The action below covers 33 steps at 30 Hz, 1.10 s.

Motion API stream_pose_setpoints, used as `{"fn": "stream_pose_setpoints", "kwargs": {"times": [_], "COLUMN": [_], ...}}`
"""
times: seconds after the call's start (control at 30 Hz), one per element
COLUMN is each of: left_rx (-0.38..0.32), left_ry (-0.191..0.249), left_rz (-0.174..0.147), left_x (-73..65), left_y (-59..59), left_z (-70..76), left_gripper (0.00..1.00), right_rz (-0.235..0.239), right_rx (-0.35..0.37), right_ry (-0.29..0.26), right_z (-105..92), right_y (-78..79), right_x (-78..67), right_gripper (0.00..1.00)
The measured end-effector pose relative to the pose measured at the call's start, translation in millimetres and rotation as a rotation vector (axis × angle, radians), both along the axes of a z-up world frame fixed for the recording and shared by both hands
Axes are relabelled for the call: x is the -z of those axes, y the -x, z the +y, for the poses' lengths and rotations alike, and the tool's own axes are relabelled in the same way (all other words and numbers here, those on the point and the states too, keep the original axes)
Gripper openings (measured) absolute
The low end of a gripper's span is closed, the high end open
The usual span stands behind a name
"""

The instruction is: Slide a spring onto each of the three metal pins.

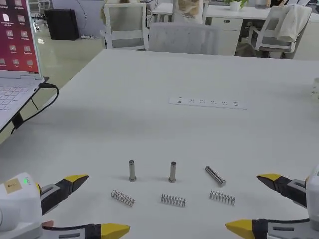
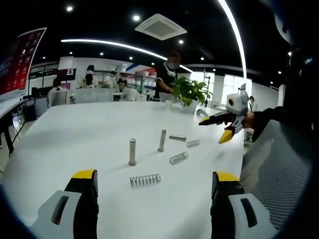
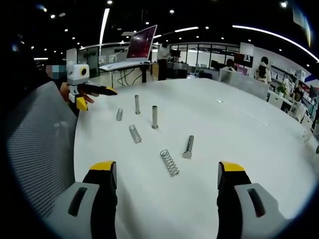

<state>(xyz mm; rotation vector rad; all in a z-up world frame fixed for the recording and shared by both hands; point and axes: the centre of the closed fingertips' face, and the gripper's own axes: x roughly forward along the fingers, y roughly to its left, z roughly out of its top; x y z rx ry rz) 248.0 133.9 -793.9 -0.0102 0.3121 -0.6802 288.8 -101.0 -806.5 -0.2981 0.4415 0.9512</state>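
The left gripper [image 1: 102,204] and the right gripper [image 1: 249,201] hover low over the near edge of the white table [image 1: 149,79], each with jaws spread wide and holding nothing. Between them the left pin [image 1: 132,170] and middle pin [image 1: 172,172] stand upright, while the right pin [image 1: 215,176] lies on its side. The left spring [image 1: 122,198], middle spring [image 1: 173,200] and right spring [image 1: 222,197] lie flat, one just in front of each pin.
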Motion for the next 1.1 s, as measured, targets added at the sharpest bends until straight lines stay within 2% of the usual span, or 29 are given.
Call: {"fn": "stream_pose_setpoints", "kwargs": {"times": [0.33,0.57,0.73,1.1], "left_rx": [-0.007,-0.016,-0.021,-0.026], "left_ry": [0.003,0.003,0.0,0.003], "left_rz": [-0.005,-0.012,-0.015,-0.015], "left_x": [-1.2,-3.0,-4.6,-4.2], "left_y": [-0.5,-0.3,0.2,0.0], "left_z": [1.5,3.4,5.1,6.6], "left_gripper": [0.92,0.92,0.92,0.91], "right_rz": [-0.022,-0.047,-0.07,-0.075], "right_rx": [-0.001,-0.025,-0.041,-0.072], "right_ry": [0.008,0.03,0.032,0.063], "right_z": [-0.9,4.8,13.5,25.8], "right_y": [-13.6,-26.4,-40.1,-55.4], "right_x": [-11.2,-19.8,-31.1,-33.3], "right_gripper": [0.81,0.79,0.77,0.75]}}
